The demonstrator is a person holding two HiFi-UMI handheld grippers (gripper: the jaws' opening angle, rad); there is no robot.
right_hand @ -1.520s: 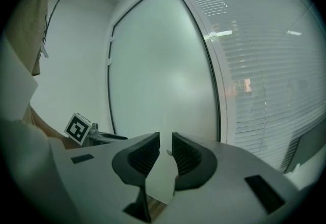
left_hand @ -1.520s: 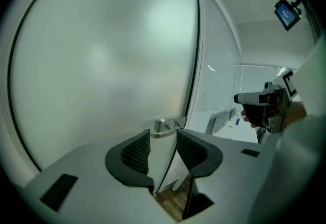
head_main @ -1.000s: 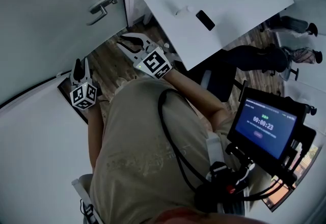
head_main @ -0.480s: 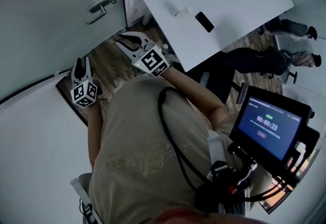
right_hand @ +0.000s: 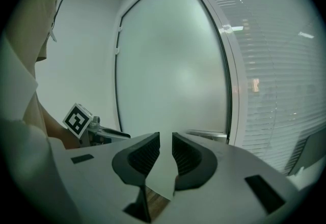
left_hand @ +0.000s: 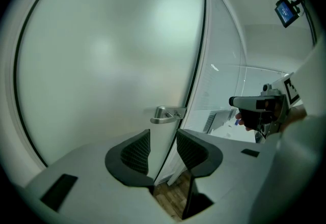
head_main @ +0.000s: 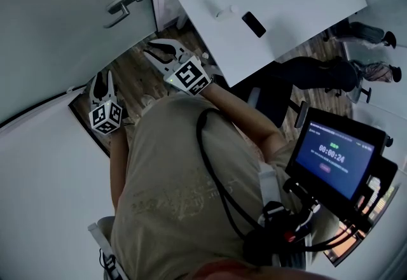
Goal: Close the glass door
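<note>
In the head view, the glass door (head_main: 63,11) fills the upper left, frosted, with its metal handle (head_main: 124,5) near its right edge. That edge runs just beside the white frame; I cannot tell whether it has latched. My left gripper (head_main: 102,78) hangs low in front of the door, below the handle and apart from the pane. My right gripper (head_main: 152,51) sits to the right of the door's lower corner, over the wooden floor (head_main: 137,75). A white desk (head_main: 286,5) lies well to the right of the door.

In the left gripper view, the jaws stand partly open, a modest gap between them, gripping nothing. Through that gap I see the door's dark edge, with the handle above it, both beyond the pads. The right gripper shows off to the door's right.

In the right gripper view, the jaws are only narrowly apart and hold nothing. The door stands beyond them, the left gripper low at its left edge, and a slatted glass wall (right_hand: 275,65) to its right.
</note>
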